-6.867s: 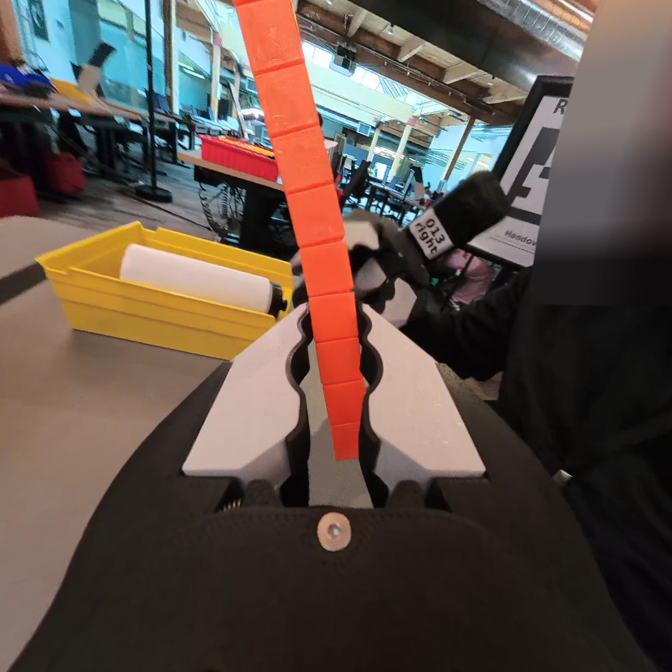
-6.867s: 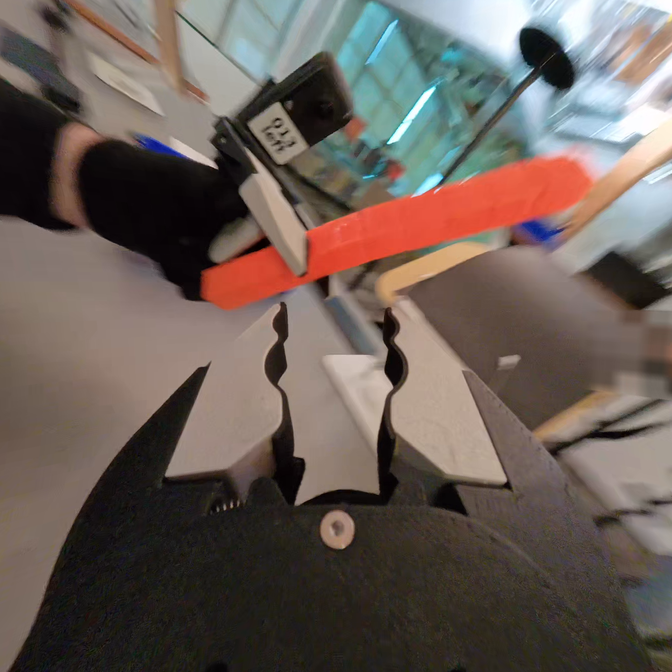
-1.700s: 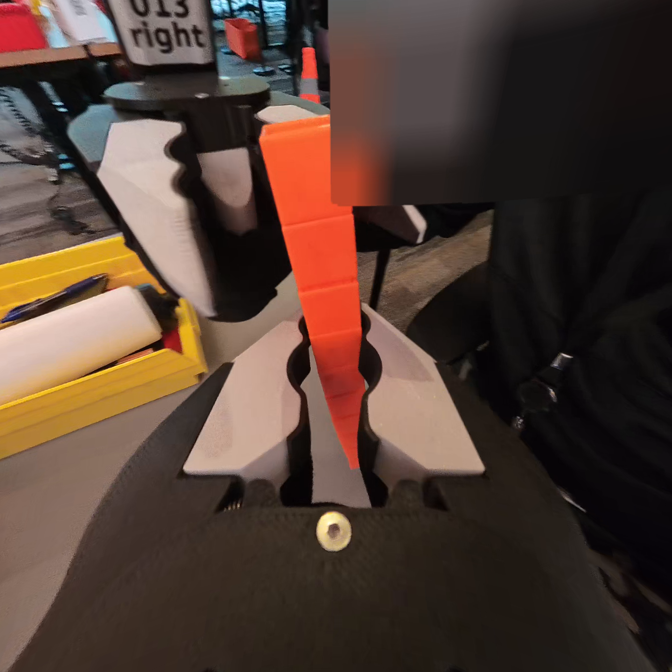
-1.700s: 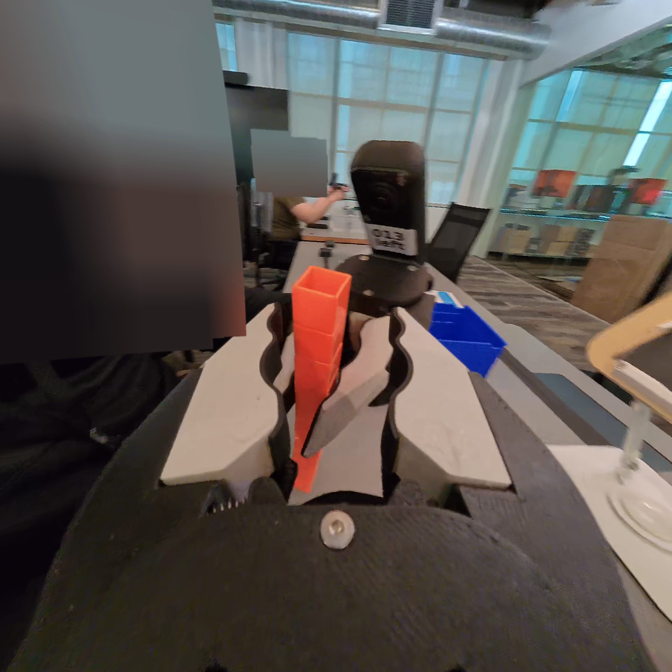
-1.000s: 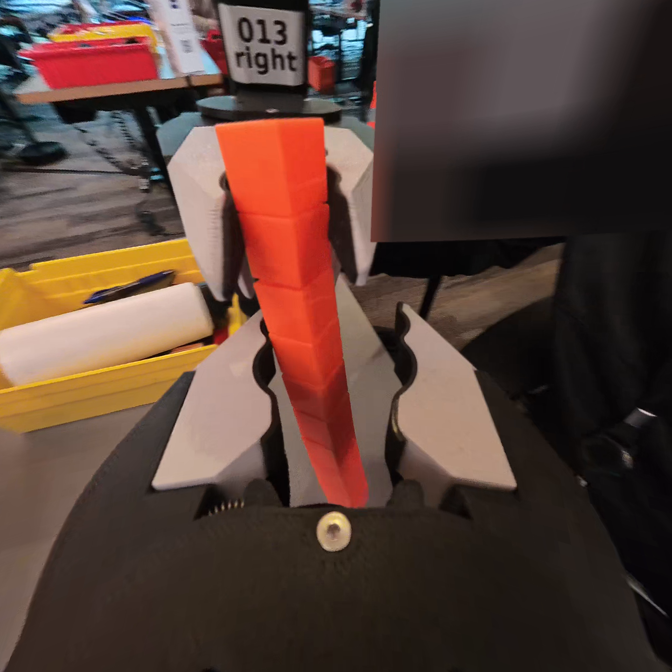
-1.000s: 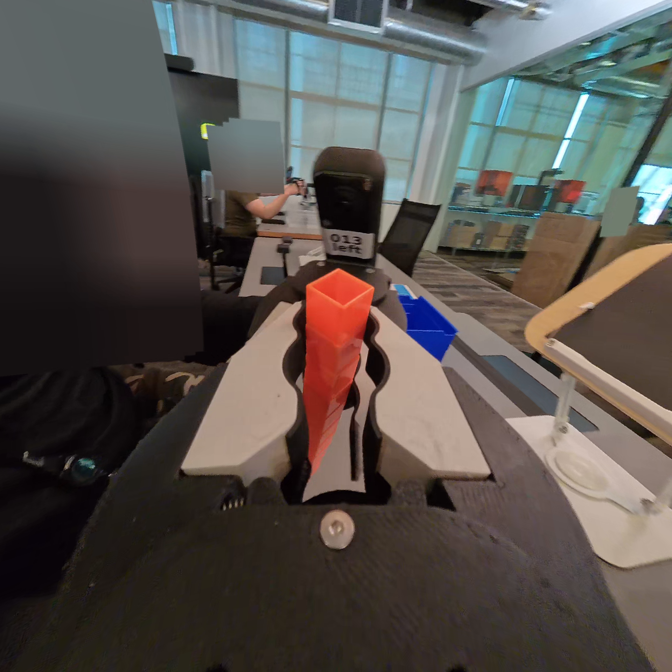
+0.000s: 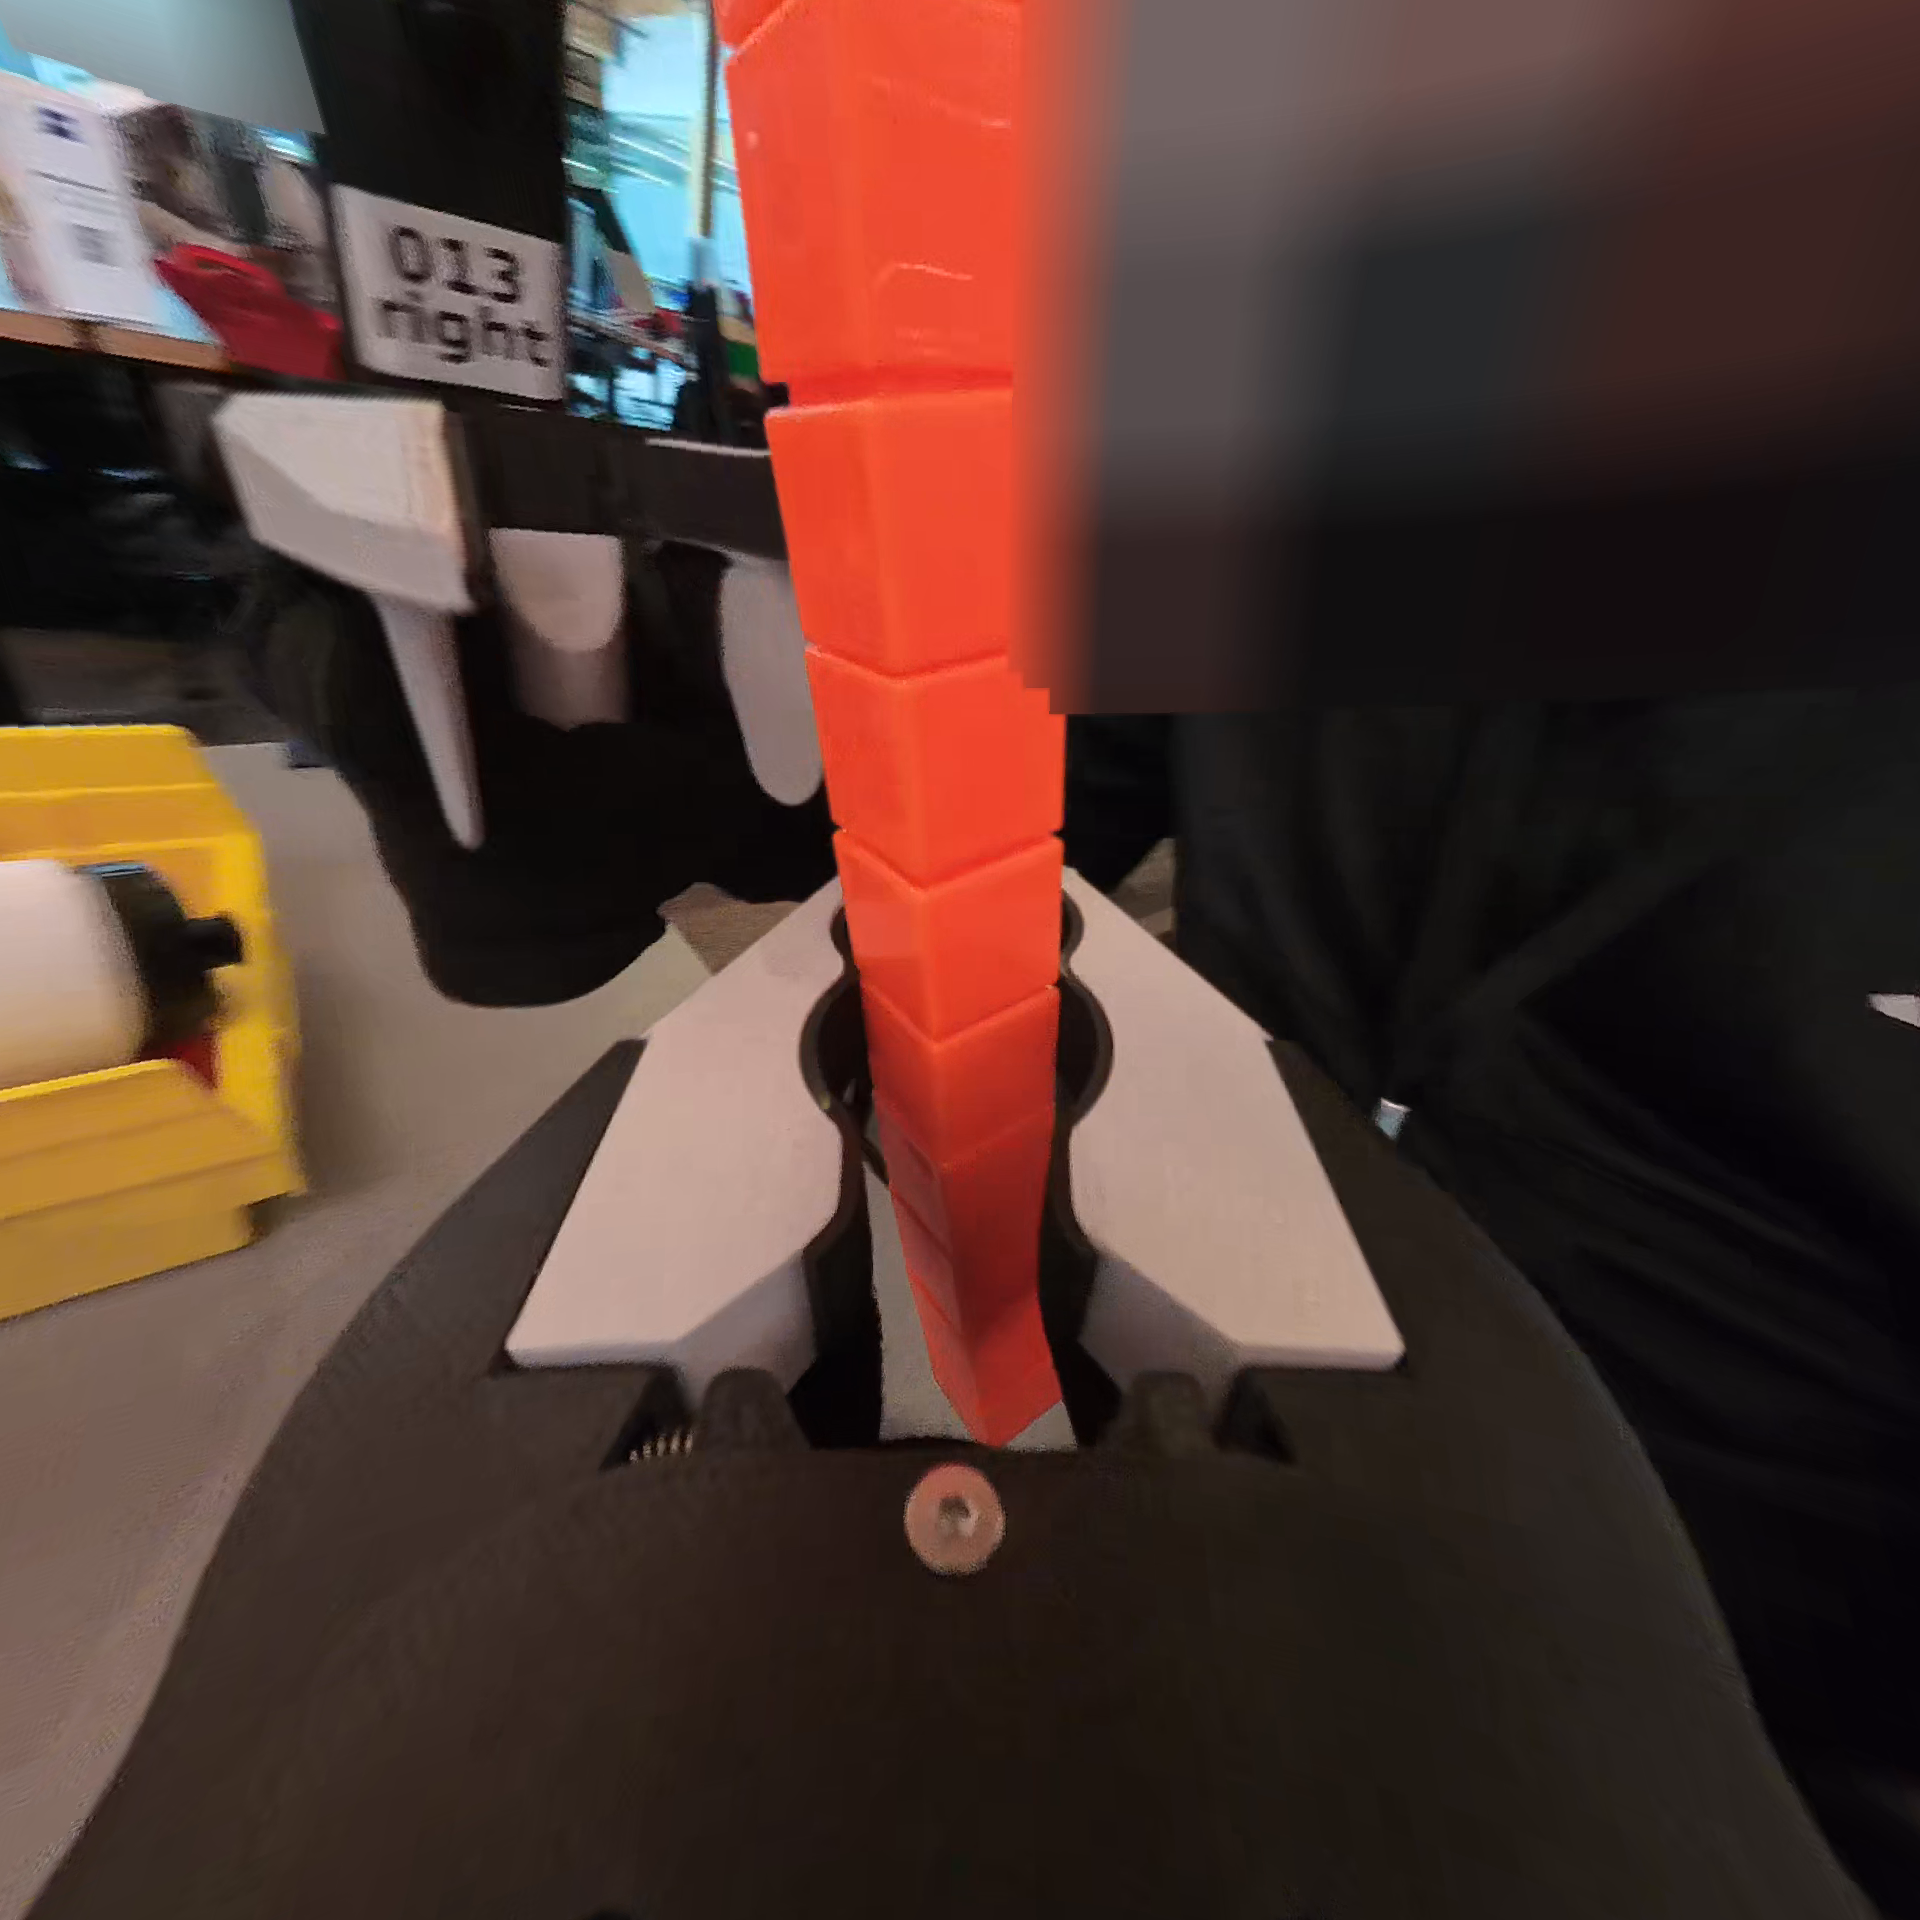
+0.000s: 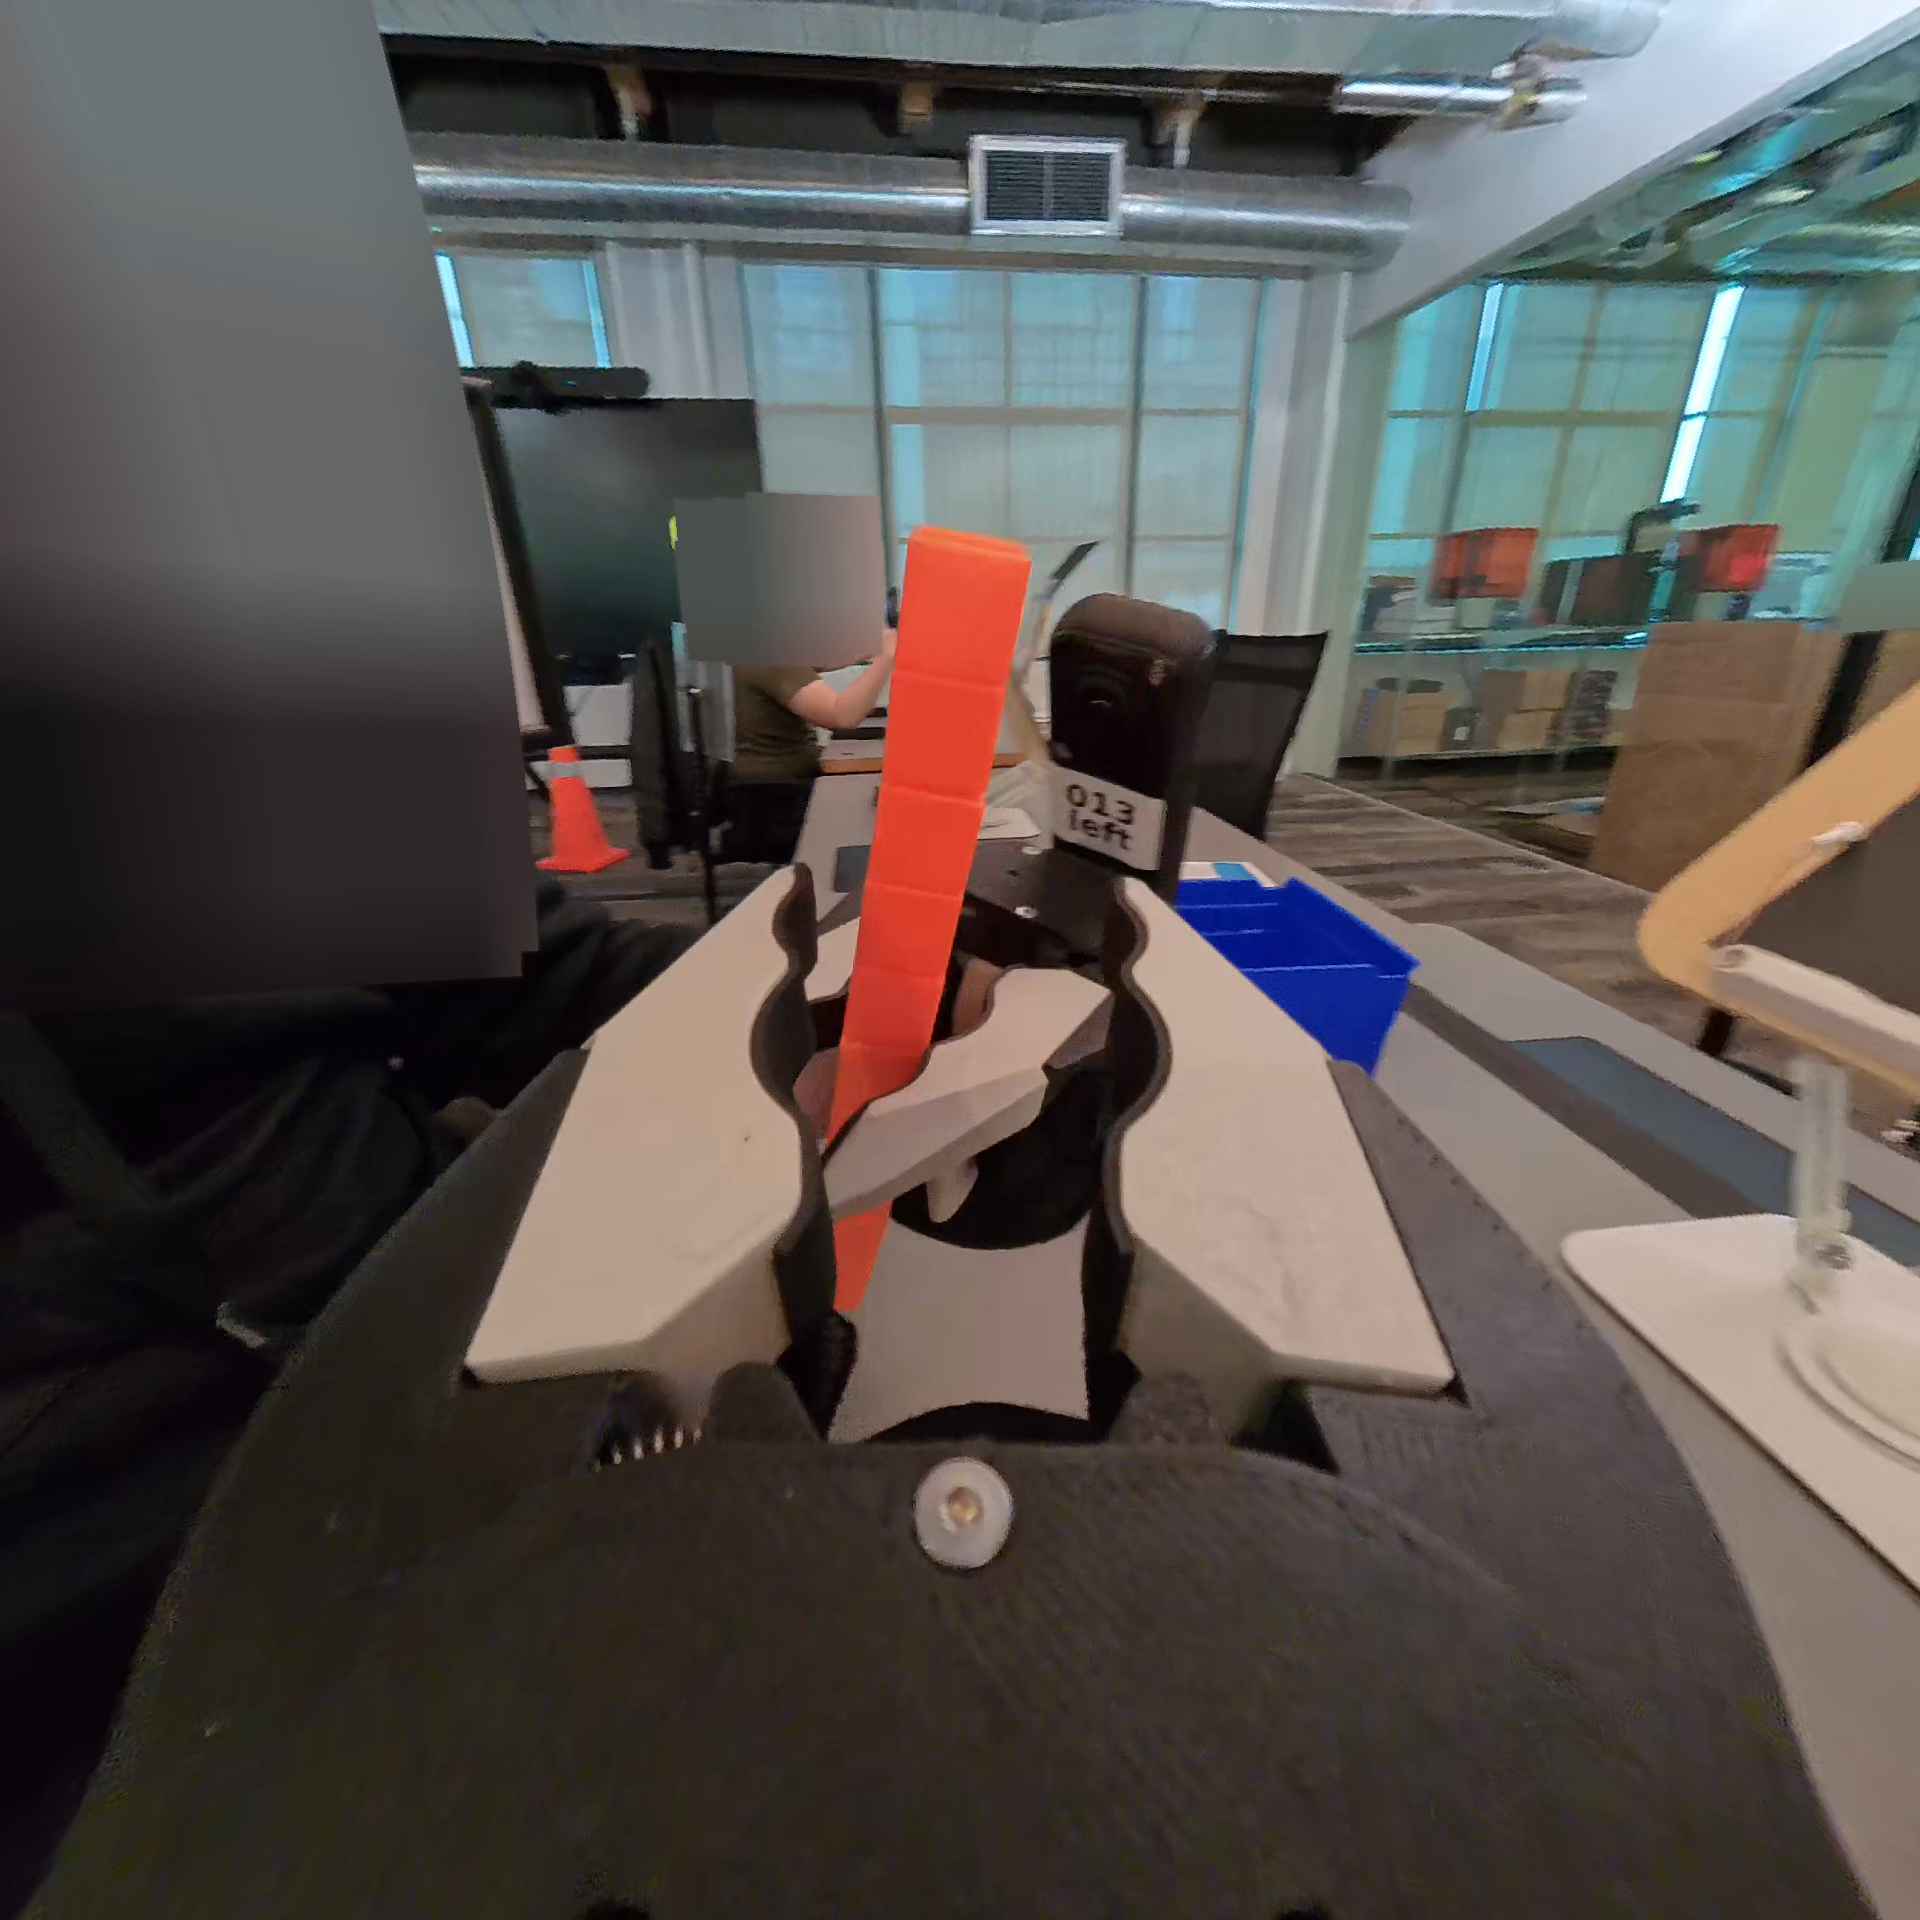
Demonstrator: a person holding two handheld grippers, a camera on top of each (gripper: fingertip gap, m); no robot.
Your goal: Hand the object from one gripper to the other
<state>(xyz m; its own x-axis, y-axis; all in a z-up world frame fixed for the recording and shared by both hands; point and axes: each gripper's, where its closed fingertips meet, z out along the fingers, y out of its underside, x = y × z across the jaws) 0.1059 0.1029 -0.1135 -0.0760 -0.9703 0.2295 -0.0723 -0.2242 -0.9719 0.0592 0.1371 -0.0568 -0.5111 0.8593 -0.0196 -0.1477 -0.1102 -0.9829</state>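
A long orange stick of joined cubes (image 7: 914,727) stands upright between the fingers of my left gripper (image 7: 951,935), which is shut on its lower part. The stick's top runs out of the left wrist view. My right gripper (image 8: 956,894) is wide open and empty. In the right wrist view the stick (image 8: 935,831) leans just inside its left finger, held by the left gripper's grey fingers (image 8: 956,1101) beyond. In the left wrist view the right gripper's fingers (image 7: 353,509) hang open to the left of the stick, apart from it.
A yellow bin (image 7: 125,1143) holding a white roller (image 7: 62,987) sits on the grey table at left. A blue bin (image 8: 1299,966) and a white stand with a wood-rimmed board (image 8: 1766,1351) are at right. A person in black (image 7: 1558,1143) stands close by. Spacing between my two grippers at the tips: around 8 centimeters.
One second ago my right gripper was shut on the stick and my left was open. Now my left is shut on it; my right has opened and drawn off to the left.
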